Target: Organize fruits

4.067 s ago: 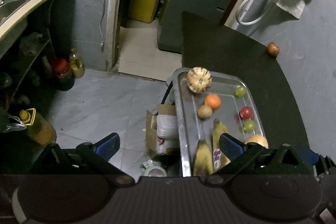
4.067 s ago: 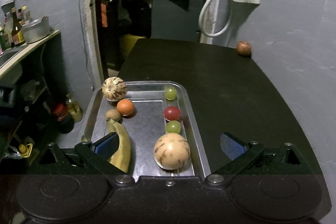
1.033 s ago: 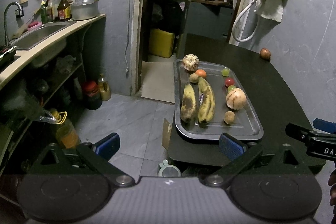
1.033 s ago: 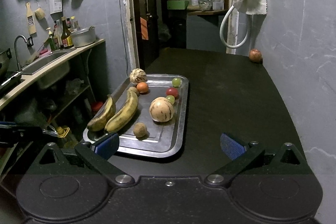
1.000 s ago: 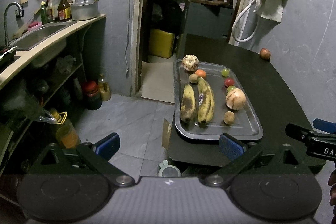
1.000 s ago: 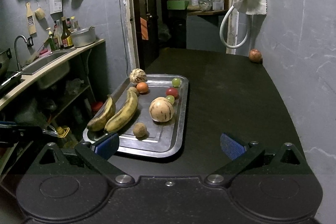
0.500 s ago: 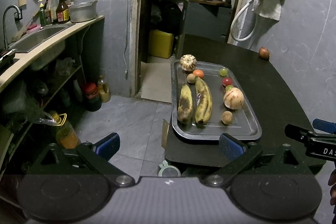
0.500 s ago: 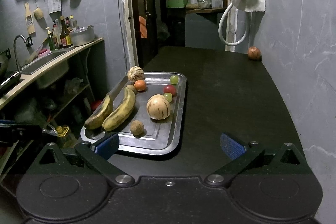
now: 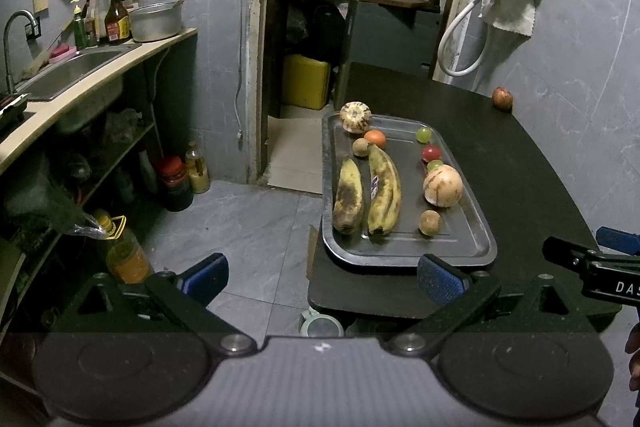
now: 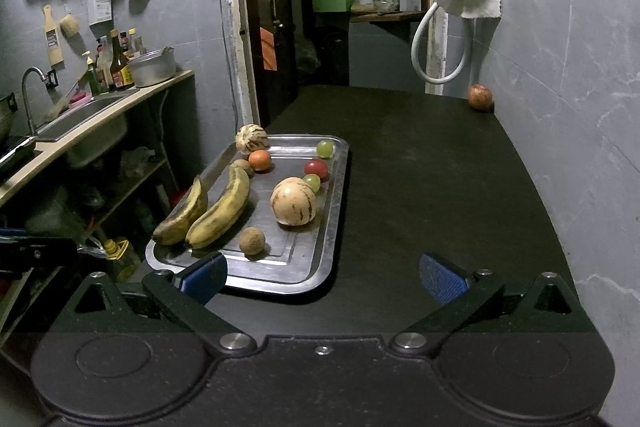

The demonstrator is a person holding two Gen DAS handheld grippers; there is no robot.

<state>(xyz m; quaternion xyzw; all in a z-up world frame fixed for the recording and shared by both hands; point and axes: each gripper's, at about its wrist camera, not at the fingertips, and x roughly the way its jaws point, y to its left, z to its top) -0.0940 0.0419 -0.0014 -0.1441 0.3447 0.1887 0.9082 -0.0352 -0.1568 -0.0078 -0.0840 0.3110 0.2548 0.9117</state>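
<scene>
While both tools are hovering short of the near end of the metal tray (image 10: 320, 259), neither is carrying anything: the left gripper (image 9: 322, 277) is holding its blue-padded jaws spread wide over the floor and the near tray corner, and the right gripper (image 10: 322, 277) is showing the same wide gap above the black table (image 10: 440, 187), with its left pad just before the tray's near rim.

Taking the tray as the landmark, it is lying lengthwise along the table's left edge. Nearest its front rim, a small brown round fruit (image 10: 252, 239) is sitting alone. Just beyond that, two spotted bananas (image 10: 218, 211) are lying side by side along the tray's left half, touching each other, while a large pale striped melon (image 10: 293, 201) is resting on the right half. Behind the melon, a green grape-like fruit (image 10: 311, 182) is sitting against it, with a red fruit (image 10: 315, 167) just past that and another green one (image 10: 325, 148) near the far right corner. At the far tips of the bananas, a second brown fruit (image 9: 360, 147) is sitting beside an orange (image 10: 260, 160), and a smaller striped melon (image 10: 251, 138) is occupying the far left corner.

Well apart from the tray, a reddish round fruit (image 10: 480, 97) is resting at the table's far right corner, against the grey wall (image 10: 580, 87).
</scene>
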